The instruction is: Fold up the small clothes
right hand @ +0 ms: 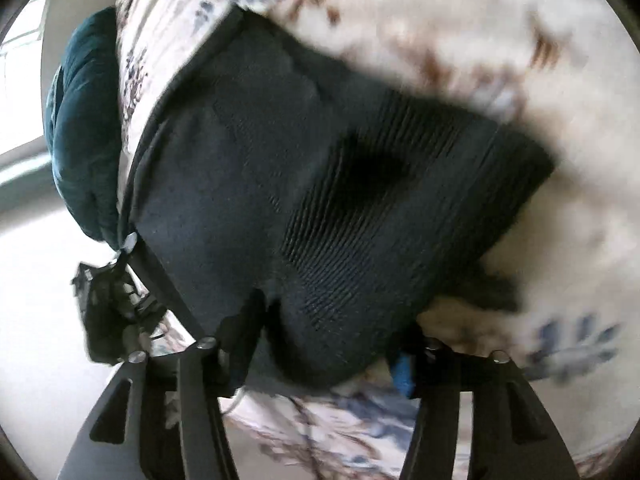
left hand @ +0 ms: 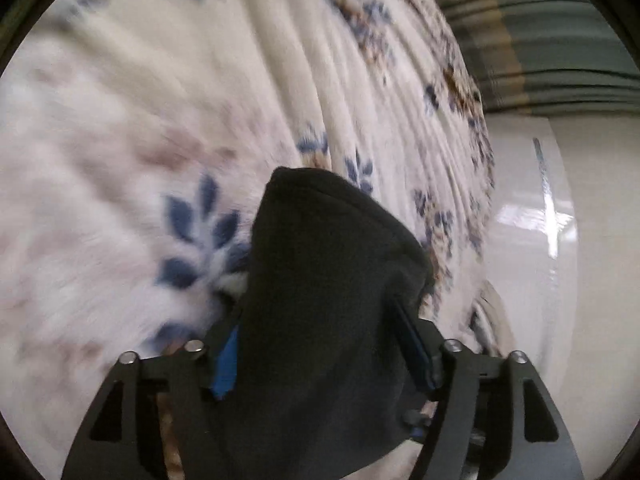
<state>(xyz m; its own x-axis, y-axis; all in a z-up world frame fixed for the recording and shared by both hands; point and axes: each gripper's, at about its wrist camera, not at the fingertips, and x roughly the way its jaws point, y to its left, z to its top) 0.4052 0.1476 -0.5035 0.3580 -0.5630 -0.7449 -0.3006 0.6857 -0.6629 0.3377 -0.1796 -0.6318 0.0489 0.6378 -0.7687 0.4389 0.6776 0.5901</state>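
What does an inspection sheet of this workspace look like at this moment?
Surface: floral blanket, cream with blue and brown flowers.
Job's things: dark garment, partly ribbed, draped between both sets of jaws.
Clutter: teal cushion at the blanket's edge.
Grippers: left gripper and right gripper each have the cloth between their jaws; grip unclear.
Cables: thin white cord, blurred.
Surroundings: pale floor; striped fabric.

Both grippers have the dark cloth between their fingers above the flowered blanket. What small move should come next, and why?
Probably lower the dark garment flat onto the flowered blanket. It hangs bunched between the fingers of the left gripper and the right gripper, so no clean fold line shows yet.
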